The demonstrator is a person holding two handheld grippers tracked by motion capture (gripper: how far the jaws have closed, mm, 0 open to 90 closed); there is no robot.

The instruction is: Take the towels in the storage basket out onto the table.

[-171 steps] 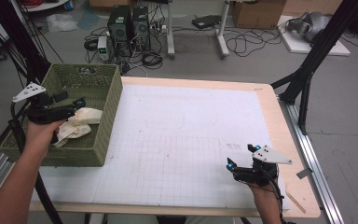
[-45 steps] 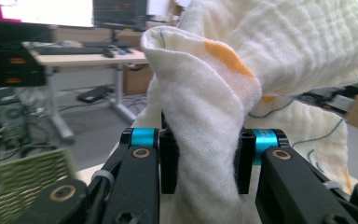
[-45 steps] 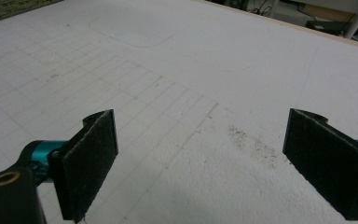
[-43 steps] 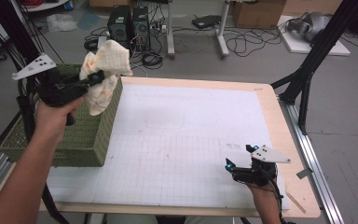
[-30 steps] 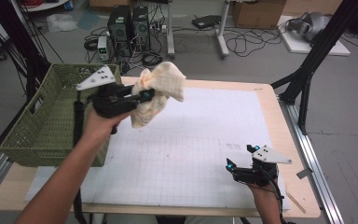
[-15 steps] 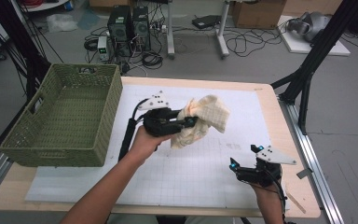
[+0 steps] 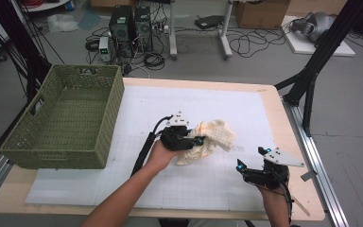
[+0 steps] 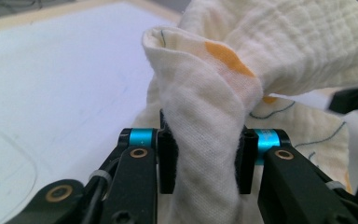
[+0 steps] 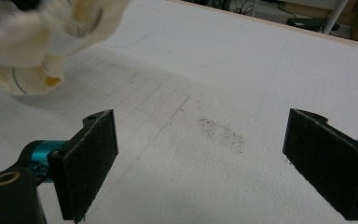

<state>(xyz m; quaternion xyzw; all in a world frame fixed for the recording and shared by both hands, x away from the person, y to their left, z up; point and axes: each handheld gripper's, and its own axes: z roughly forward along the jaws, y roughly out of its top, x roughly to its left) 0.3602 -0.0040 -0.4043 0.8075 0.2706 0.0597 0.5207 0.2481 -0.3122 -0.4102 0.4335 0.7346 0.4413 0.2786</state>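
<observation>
In the left gripper view the cream cloth point(image 8: 242, 93) runs off the top, right and bottom edges, so its full outline is cut off, and its folds hide whatever lies behind. A blurred dark and blue shape at that view's right edge is too soft to identify. In the right gripper view the cloth point(image 9: 37, 42) is blurred and cut by the top-left corner.

The left tongs point(image 7: 194, 140) pinch a bunched fold of the cloth point(image 7: 210, 139): the 2 pads point(image 8: 168, 161) press on either side of it, and the jaws have just been opening a little with the fold between them. The cloth rests on the white mat point(image 7: 227, 106) of the table point(image 7: 283, 118), well to the right of the green basket point(image 7: 66, 120). The right tongs point(image 7: 250, 163) stand spread wide, nothing between their pads point(image 9: 91, 158), low over the mat and farther from the basket than the cloth.
</observation>
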